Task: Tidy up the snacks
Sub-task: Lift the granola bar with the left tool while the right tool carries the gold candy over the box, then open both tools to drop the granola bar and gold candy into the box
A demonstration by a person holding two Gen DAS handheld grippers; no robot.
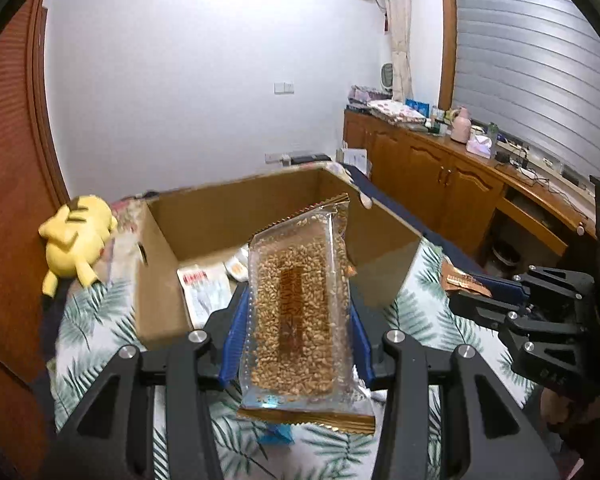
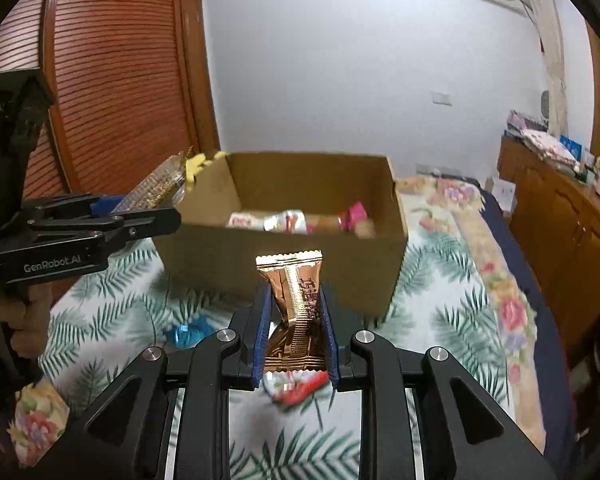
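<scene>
My left gripper [image 1: 298, 308] is shut on a clear packet of puffed-grain bar [image 1: 300, 304] and holds it upright in front of an open cardboard box [image 1: 260, 200]. My right gripper [image 2: 294, 304] is shut on a copper foil snack packet [image 2: 294, 304] in front of the same box [image 2: 284, 268]. The box holds several wrapped snacks [image 2: 296, 221]. The left gripper with its packet shows at the left of the right wrist view [image 2: 140, 208]; the right gripper shows at the right of the left wrist view [image 1: 476, 288].
The box stands on a bed with a leaf-print sheet [image 2: 440, 312]. A blue wrapper [image 2: 188, 334] and a red-white packet [image 2: 300, 390] lie on the sheet. A yellow plush toy [image 1: 78, 240] lies left of the box. Wooden cabinets [image 1: 440, 176] stand at the right.
</scene>
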